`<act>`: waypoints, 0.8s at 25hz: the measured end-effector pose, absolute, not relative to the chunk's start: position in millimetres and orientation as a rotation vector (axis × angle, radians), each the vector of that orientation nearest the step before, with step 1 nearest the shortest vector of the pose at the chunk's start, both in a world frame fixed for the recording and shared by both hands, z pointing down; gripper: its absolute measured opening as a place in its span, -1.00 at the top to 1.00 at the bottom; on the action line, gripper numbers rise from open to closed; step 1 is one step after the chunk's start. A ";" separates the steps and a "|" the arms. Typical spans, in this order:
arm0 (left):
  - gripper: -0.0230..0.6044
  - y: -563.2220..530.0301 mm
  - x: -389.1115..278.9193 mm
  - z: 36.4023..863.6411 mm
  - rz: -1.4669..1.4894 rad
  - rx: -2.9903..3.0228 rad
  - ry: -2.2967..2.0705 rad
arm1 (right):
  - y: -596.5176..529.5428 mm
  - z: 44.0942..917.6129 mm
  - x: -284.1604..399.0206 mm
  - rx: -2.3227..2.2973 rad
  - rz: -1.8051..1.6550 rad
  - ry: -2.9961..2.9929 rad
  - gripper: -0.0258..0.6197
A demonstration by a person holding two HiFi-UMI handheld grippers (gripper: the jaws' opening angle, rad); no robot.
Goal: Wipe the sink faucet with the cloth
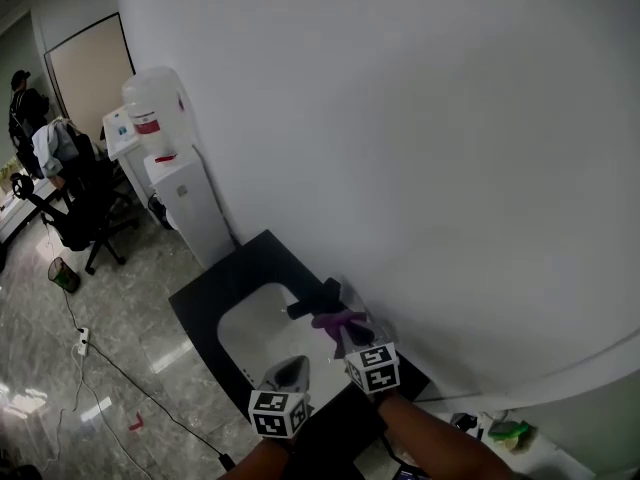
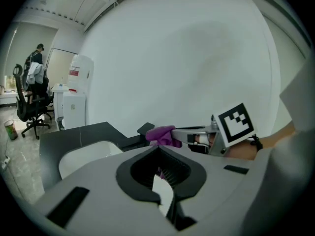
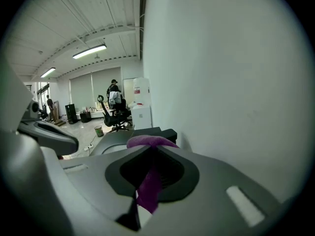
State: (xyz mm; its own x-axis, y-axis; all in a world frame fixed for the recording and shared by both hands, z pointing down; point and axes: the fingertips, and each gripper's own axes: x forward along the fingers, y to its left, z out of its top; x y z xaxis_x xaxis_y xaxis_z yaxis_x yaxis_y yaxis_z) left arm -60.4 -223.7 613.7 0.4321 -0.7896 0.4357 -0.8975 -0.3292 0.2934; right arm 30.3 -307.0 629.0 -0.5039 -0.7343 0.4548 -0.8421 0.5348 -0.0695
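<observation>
**Cloth.** The purple cloth (image 3: pixel 147 188) is clamped between the closed jaws of the right hand-held gripper (image 3: pixel 150 150). One fold bunches over the jaw tips and a strip hangs back inside them. It looks light, soft and limp, so it should drape over the fitting rather than push against it. The bunched fold ahead of the tips is the working face, and the present hold near the cloth's middle looks adequate.

**Faucet.** The black faucet (image 1: pixel 312 303) stands just beyond the right jaw tips, touching or nearly touching the cloth; which cannot be told.

**Left hand-held gripper** (image 2: pixel 158 149). Jaws drawn together with nothing in them. It is held beside the right one, on its left, above the near rim of the white sink (image 1: pixel 250 333).

**Surface.** The dark tabletop (image 1: pixel 215 288) surrounds the sink. A plain white wall (image 1: pixel 400 118) rises just right of the right hand-held gripper.

**Room.** Well ahead of both grippers are a water dispenser (image 1: pixel 160 118), an office chair (image 1: pixel 85 218) and a cable (image 1: pixel 120 363) trailing across the glossy floor (image 1: pixel 60 368).
</observation>
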 end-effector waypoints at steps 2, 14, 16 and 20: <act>0.91 -232.9 -63.0 622.1 0.297 2.203 -1.395 | -330.6 648.1 28.5 1.312 0.416 -2.379 0.83; 0.91 -278.5 -79.3 669.6 0.343 2.207 -1.362 | -416.3 757.4 21.6 1.346 0.500 -2.233 0.83; 0.91 -282.7 -78.3 673.8 0.343 2.209 -1.355 | -417.4 780.3 24.1 1.332 0.542 -2.201 0.83; 0.91 -285.3 -78.9 681.7 0.344 2.190 -1.351 | -417.4 817.3 23.1 1.264 0.555 -2.144 0.83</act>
